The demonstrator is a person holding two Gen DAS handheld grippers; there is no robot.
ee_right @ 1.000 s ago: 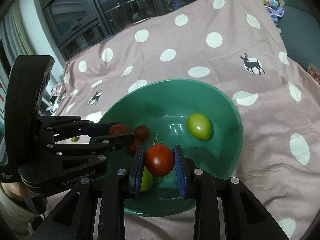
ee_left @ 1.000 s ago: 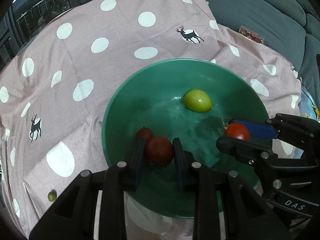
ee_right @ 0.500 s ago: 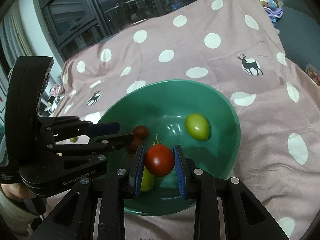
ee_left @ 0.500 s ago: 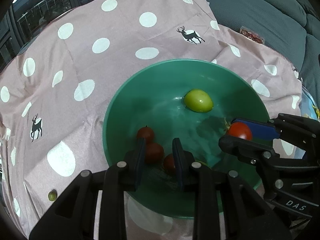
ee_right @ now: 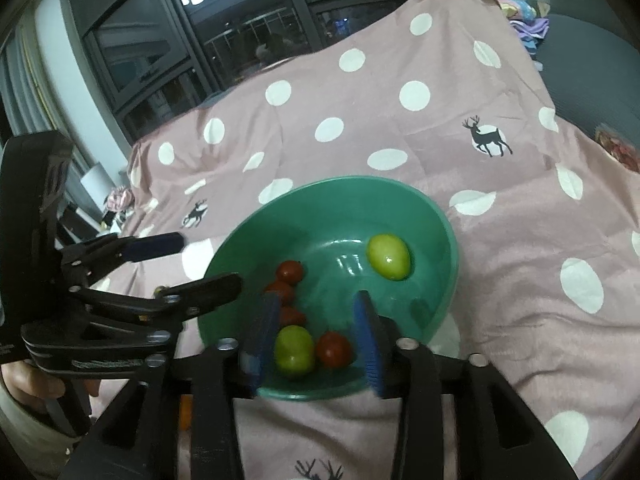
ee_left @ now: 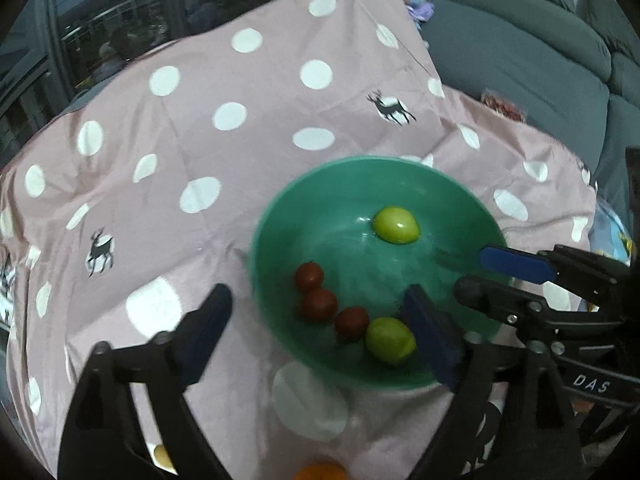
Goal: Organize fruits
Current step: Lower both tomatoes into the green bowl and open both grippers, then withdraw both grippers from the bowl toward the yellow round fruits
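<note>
A green bowl (ee_left: 360, 162) (ee_right: 340, 180) sits on a pink polka-dot cloth (ee_left: 200, 128). It holds three red tomatoes (ee_left: 319, 305) in a row, one green fruit (ee_left: 396, 225) at the far side and another green fruit (ee_left: 390, 339) near the front. My left gripper (ee_left: 320, 328) hangs over the bowl's near-left rim, jaws opening wide, gripping nothing. My right gripper (ee_right: 316, 336) is opening too; a red tomato (ee_right: 334, 349) and a green fruit (ee_right: 295, 347) lie in the bowl between its blue pads (ee_right: 368, 336), untouched.
A grey sofa (ee_left: 520, 60) runs along the right behind the cloth. Dark windows (ee_right: 240, 40) stand at the back. A small orange fruit (ee_left: 320, 472) and a pale one (ee_left: 162, 454) lie on the cloth near the front edge. A hand (ee_right: 32, 384) holds the left gripper.
The left gripper's tomato now lies in the bowl; its jaws spread wide and it drew up and back. The right gripper opened and its red tomato dropped beside the green fruit.
</note>
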